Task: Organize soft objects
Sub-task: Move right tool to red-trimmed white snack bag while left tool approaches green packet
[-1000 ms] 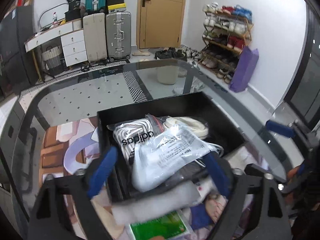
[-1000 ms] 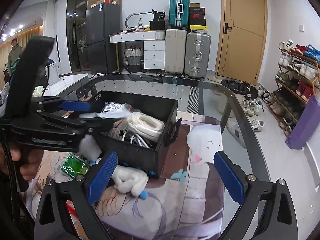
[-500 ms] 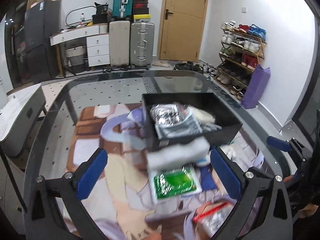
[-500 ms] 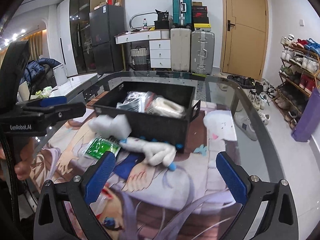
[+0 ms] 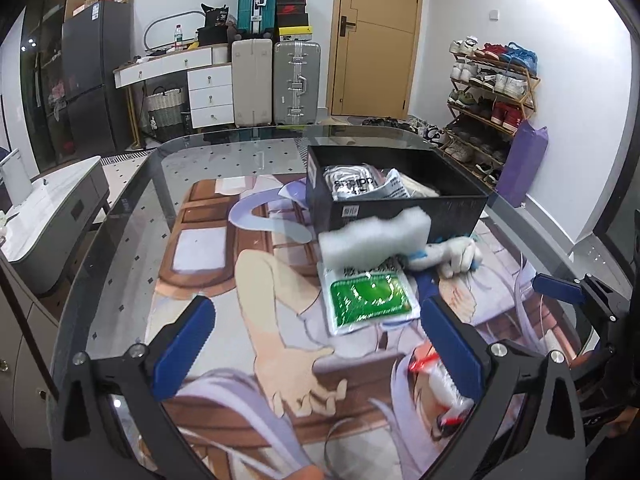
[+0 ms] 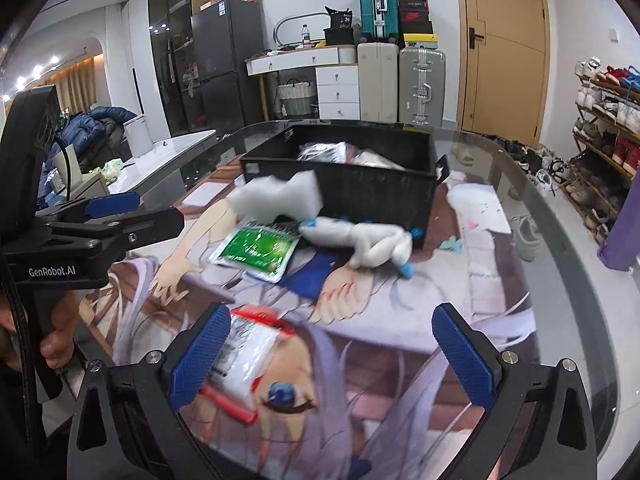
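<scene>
A black box (image 5: 456,216) (image 6: 380,196) on the printed mat holds a silver packet (image 5: 350,184) and other bagged items. Against its near wall lean a white foam block (image 5: 374,240) (image 6: 280,196) and a white plush toy with blue tips (image 5: 452,254) (image 6: 360,240). A green packet (image 5: 370,298) (image 6: 256,248) lies flat in front of them. A red-trimmed clear bag (image 5: 436,384) (image 6: 248,352) lies nearest me. My left gripper (image 5: 316,344) is open and empty above the mat. My right gripper (image 6: 332,356) is open, and its left pad hangs over the red-trimmed bag.
The mat (image 5: 260,280) covers a round-edged glass table (image 5: 120,240). A grey side table (image 5: 48,216) stands to the left. Suitcases (image 5: 296,80), a door and a shoe rack (image 5: 492,92) line the far walls. A hand (image 6: 56,332) grips the left tool's handle.
Both grippers drew back from the box toward the table's near side. A white bag that was between the left jaws over the box now lies inside it, and those jaws have spread wider.
</scene>
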The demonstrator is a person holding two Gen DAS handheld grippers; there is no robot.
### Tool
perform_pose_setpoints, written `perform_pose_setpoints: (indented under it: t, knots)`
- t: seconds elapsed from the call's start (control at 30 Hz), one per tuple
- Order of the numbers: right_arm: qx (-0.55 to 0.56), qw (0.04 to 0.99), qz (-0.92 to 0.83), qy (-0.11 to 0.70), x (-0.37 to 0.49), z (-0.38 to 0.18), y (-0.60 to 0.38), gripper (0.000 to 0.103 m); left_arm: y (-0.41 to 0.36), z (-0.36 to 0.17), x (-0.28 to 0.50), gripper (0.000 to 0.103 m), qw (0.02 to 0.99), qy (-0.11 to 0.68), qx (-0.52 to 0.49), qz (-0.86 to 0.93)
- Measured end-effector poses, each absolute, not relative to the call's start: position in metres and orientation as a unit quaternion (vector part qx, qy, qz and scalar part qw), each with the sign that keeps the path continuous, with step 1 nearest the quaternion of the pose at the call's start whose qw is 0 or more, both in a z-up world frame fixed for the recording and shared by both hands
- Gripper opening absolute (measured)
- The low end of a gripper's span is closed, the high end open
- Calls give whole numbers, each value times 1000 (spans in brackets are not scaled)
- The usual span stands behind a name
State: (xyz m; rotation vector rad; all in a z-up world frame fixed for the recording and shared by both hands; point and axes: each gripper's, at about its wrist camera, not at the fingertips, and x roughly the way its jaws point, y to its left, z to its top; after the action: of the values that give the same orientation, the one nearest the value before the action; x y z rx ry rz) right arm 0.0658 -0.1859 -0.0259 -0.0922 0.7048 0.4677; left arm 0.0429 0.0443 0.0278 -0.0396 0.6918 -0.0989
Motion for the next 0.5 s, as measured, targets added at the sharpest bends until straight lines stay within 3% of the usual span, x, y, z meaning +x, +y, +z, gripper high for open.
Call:
perform_pose_setpoints:
  t: [0.5]
  knots:
    - [-42, 893, 256, 368, 54, -50, -157, 102, 52, 7, 28, 103, 936, 349, -23, -45]
